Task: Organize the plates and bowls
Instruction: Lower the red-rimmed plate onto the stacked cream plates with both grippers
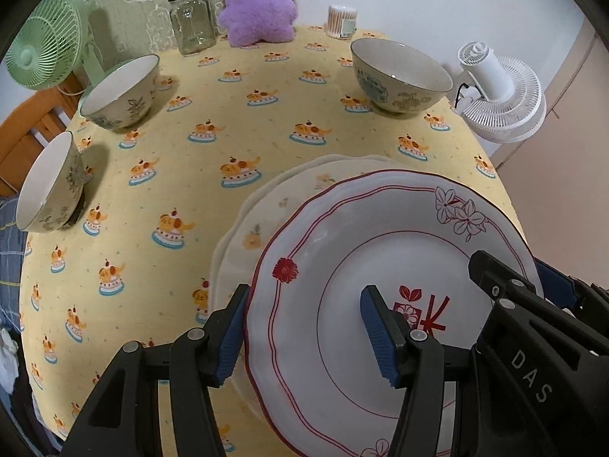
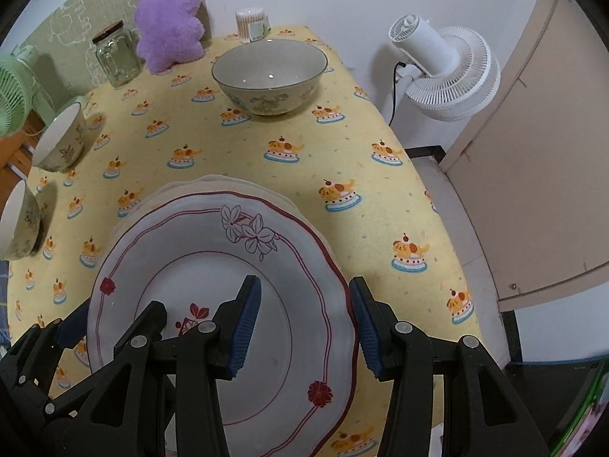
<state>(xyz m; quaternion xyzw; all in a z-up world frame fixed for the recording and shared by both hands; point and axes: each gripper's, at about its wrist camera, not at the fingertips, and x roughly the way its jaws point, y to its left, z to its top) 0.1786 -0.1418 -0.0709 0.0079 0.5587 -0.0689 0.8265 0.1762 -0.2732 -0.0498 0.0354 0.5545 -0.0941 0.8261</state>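
Observation:
A white plate with a red rim and flower print [image 1: 342,236] lies on top of a cream plate [image 1: 266,205] at the table's near edge; it also shows in the right wrist view [image 2: 182,251]. My left gripper [image 1: 304,327] is open, with one finger on each side of the plate's left rim. My right gripper [image 2: 304,327] is open, with one finger on each side of the plate's right rim. Three floral bowls stand on the table: one far right [image 1: 399,76], [image 2: 268,76], and two at the left [image 1: 121,91], [image 1: 49,182].
A yellow patterned tablecloth [image 1: 228,114] covers the table. At the back stand a glass jar [image 1: 192,23], a purple plush [image 1: 259,3] and a cotton swab box [image 1: 342,21]. A green fan [image 1: 45,42] is at the left, a white fan [image 2: 449,72] beside the table's right edge.

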